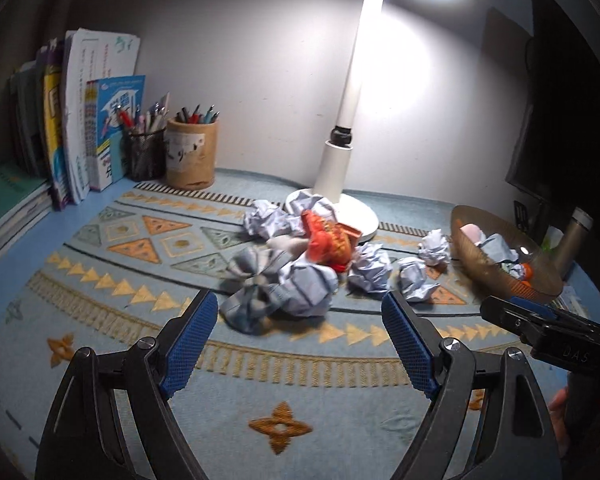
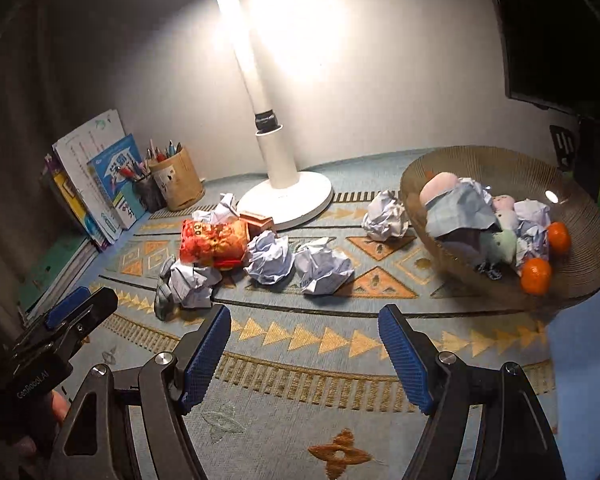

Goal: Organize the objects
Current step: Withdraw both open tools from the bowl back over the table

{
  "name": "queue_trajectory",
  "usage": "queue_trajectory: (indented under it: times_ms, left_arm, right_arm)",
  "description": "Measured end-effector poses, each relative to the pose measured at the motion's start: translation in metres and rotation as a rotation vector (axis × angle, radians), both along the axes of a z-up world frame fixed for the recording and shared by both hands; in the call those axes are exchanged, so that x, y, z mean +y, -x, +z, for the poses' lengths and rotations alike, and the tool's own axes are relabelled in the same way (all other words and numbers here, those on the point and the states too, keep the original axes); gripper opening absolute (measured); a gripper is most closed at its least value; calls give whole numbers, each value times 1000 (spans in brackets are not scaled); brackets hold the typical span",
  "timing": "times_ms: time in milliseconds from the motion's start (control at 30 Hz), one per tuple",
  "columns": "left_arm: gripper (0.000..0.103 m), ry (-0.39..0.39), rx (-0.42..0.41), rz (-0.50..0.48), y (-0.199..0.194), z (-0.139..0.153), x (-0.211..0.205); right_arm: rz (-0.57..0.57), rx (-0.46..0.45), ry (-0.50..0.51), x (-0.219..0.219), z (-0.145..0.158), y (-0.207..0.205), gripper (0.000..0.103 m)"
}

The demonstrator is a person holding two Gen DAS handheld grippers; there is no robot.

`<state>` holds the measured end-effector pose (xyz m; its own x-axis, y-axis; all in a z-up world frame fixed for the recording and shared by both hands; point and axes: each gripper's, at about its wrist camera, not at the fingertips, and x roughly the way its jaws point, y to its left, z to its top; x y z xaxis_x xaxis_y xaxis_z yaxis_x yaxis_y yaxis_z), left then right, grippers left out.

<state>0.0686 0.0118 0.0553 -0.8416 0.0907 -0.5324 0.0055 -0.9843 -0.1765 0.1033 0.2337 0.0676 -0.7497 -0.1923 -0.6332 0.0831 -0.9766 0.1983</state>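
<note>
Several crumpled paper balls point(image 1: 370, 266) point(image 2: 269, 258) lie on the patterned mat around a red-orange plush toy point(image 1: 328, 240) point(image 2: 214, 242) and a blue checked cloth point(image 1: 256, 288). A brown glass bowl point(image 1: 476, 258) point(image 2: 580, 276) at the right holds paper balls, soft toys, a blue cloth and two oranges point(image 2: 536, 276). My left gripper point(image 1: 298, 320) is open and empty, just short of the cloth and the nearest paper ball point(image 1: 310, 286). My right gripper point(image 2: 304, 334) is open and empty, above the mat in front of the paper balls. Each gripper shows at the edge of the other's view.
A white desk lamp point(image 1: 340, 176) point(image 2: 284, 184) stands lit behind the pile. Books point(image 1: 80, 120) point(image 2: 100, 184), a mesh pen cup point(image 1: 144, 152) and a wooden pen holder point(image 1: 190, 152) point(image 2: 176, 184) line the back left. A dark monitor point(image 1: 560, 120) stands at the right.
</note>
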Motion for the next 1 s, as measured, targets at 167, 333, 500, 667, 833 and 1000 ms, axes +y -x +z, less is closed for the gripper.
queue_trajectory:
  times_ms: [167, 333, 500, 667, 833, 1000]
  left_arm:
    - [83, -48, -23, 50, 2, -23, -26]
    - [83, -73, -39, 35, 4, -28, -29]
    - [83, -102, -56, 55, 5, -31, -35]
    - [83, -102, -59, 63, 5, -32, -36]
    - [83, -107, -65, 58, 6, -33, -37]
    - [81, -110, -98, 15, 13, -33, -35]
  right_arm:
    - [17, -60, -10, -17, -37, 16, 75]
    - [3, -50, -56, -21, -41, 17, 75]
    - [16, -31, -132, -35, -41, 15, 77]
    - [9, 12, -196, -43, -38, 8, 88]
    - [11, 13, -202, -45, -39, 8, 88]
    - [44, -4, -176, -46, -39, 11, 88]
